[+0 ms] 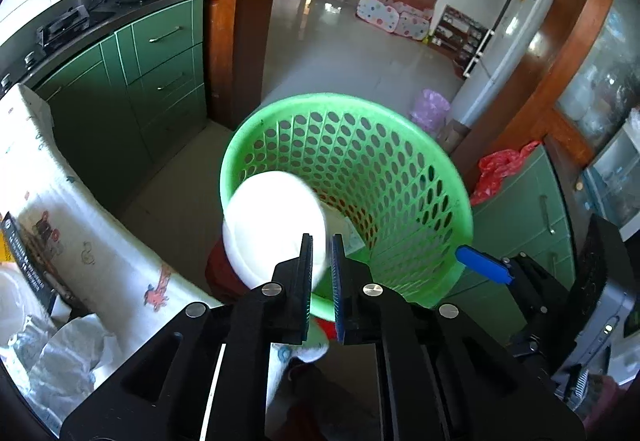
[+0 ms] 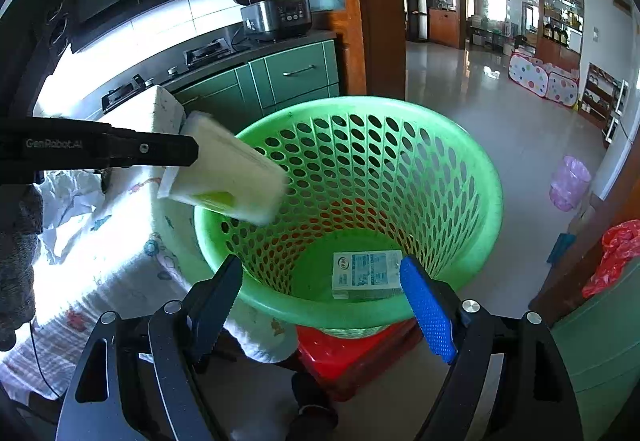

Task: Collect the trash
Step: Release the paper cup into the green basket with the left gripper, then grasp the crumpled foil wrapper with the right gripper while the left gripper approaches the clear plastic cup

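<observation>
So far one carton [image 2: 366, 275] lies in the green basket [image 2: 486, 177] beyond the spread, empty right gripper [image 2: 320, 305]; the left gripper [image 1: 322, 273], jaws slightly parted, hangs a white foam bowl [image 1: 272, 217] over the rim, while crumpled paper [image 1: 68, 357] waits on the table.

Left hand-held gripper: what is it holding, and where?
The rim of the white container lies between the jaws of the left hand-held gripper; grip cannot be told.
</observation>
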Demonstrator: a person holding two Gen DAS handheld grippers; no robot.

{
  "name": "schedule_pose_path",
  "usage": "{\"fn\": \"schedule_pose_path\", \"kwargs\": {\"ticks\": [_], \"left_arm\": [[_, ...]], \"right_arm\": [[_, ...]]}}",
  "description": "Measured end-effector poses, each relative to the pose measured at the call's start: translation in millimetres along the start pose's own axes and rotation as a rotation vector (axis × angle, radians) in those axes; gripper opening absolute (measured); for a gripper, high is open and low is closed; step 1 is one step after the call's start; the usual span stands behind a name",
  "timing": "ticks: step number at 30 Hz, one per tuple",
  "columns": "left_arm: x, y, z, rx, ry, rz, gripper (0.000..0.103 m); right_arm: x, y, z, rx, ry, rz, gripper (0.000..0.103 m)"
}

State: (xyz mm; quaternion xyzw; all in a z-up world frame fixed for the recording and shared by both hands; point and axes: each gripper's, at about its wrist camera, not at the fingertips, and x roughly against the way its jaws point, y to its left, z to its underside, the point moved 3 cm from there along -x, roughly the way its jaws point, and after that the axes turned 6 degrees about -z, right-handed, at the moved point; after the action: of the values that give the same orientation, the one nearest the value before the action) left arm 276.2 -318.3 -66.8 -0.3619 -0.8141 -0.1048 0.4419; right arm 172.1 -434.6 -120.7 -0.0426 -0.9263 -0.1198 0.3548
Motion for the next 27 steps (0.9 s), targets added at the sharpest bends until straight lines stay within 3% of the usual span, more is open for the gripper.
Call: {"fn": "schedule_pose_path", "kwargs": {"ticks": [8, 17, 27], "left_arm": [[31, 10, 6, 0.018, -0.039, -0.043, 0.015], [100, 46, 32, 0.08, -0.127, -0.173, 0.016], [176, 98, 72, 0.183, -0.218, -0.353, 0.044]], "right_arm": [[14, 17, -8, 0.018, -0.033, -0.019, 0.08], [24, 59, -13, 0.06, -0.035, -0.11, 0.082], [21, 141, -19, 0.175, -0.012, -0.26, 0.085]]}}
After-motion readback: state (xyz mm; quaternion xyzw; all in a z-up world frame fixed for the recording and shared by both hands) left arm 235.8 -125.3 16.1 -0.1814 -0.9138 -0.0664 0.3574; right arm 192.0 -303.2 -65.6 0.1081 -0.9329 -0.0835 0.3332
